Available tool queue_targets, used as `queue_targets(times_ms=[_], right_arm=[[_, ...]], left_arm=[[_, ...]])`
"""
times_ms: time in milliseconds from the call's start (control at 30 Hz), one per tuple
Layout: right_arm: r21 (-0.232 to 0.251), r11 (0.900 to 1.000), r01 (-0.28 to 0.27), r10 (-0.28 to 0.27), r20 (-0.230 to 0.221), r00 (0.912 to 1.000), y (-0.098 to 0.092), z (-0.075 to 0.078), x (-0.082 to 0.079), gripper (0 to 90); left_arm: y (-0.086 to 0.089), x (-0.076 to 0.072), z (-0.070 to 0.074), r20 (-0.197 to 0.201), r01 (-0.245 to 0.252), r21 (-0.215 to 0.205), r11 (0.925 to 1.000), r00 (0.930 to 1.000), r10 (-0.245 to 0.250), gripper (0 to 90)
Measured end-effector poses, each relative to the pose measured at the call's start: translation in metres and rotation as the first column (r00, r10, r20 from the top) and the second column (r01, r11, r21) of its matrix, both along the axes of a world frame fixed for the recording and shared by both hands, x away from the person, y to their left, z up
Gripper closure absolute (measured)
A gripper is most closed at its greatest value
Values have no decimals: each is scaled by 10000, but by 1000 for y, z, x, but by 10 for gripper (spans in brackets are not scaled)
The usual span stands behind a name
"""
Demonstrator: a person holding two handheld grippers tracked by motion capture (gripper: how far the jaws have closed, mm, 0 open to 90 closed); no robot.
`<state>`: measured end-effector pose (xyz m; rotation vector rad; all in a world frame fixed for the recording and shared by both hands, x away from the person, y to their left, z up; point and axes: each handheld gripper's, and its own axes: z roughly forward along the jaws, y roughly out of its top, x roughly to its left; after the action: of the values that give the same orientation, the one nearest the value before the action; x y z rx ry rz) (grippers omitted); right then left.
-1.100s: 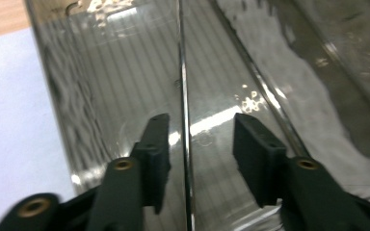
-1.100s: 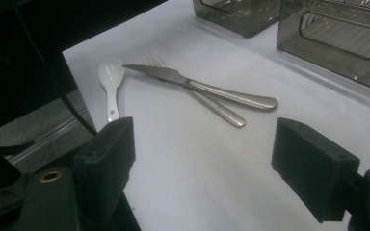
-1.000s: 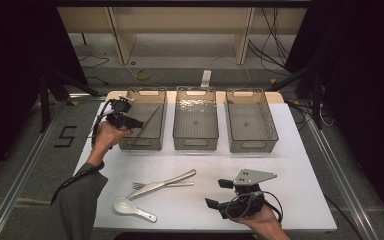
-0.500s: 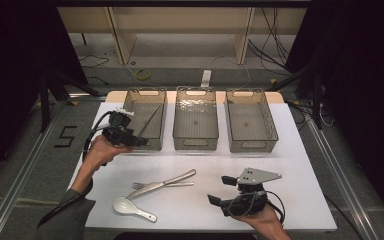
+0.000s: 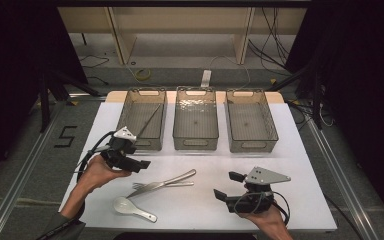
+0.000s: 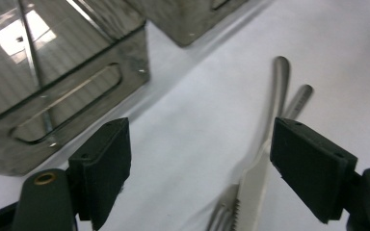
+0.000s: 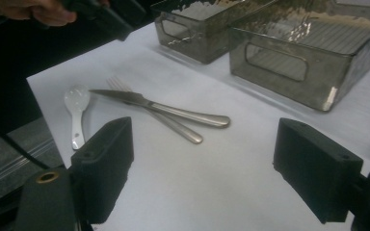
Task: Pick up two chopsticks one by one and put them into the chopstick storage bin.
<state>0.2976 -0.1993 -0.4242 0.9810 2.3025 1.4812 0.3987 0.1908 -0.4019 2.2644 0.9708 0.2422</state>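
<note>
With nothing between them, the left tongs (image 5: 139, 164), jaws just opened wide, are nearing the knife (image 5: 166, 181) lying crossed over the fork (image 5: 156, 186) near the tabletop (image 5: 300, 165) middle; stiff, thin, likely slippery, it seems best pinched mid-handle, while the right tongs (image 5: 226, 186) are hanging open, empty.

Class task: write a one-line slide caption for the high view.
Left gripper open near knife, fork and spoon; three bins behind; right gripper open.

We see knife (image 6: 262, 163) and fork (image 6: 296, 103) blurred, tips cut off at the bottom edge; thin item in left bin (image 5: 142, 119) unidentifiable.
</note>
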Motion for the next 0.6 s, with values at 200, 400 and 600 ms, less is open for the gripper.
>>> queue_targets(times_ms=[200, 400, 600], right_arm=[[-50, 9995, 318, -317, 189, 9993, -8, -1, 1, 227], [1, 9988, 481, -480, 264, 9985, -12, 0, 2, 227], [-47, 9981, 610, -609, 255, 9978, -17, -1, 4, 223]], left_arm=[[-13, -16, -4, -146, 888, 324, 9955, 9960, -883, 208], [-22, -27, -13, -421, 1495, 588, 9870, 9882, -1471, 201], [-27, -37, -14, -476, 1929, 868, 9774, 9808, -1893, 198]])
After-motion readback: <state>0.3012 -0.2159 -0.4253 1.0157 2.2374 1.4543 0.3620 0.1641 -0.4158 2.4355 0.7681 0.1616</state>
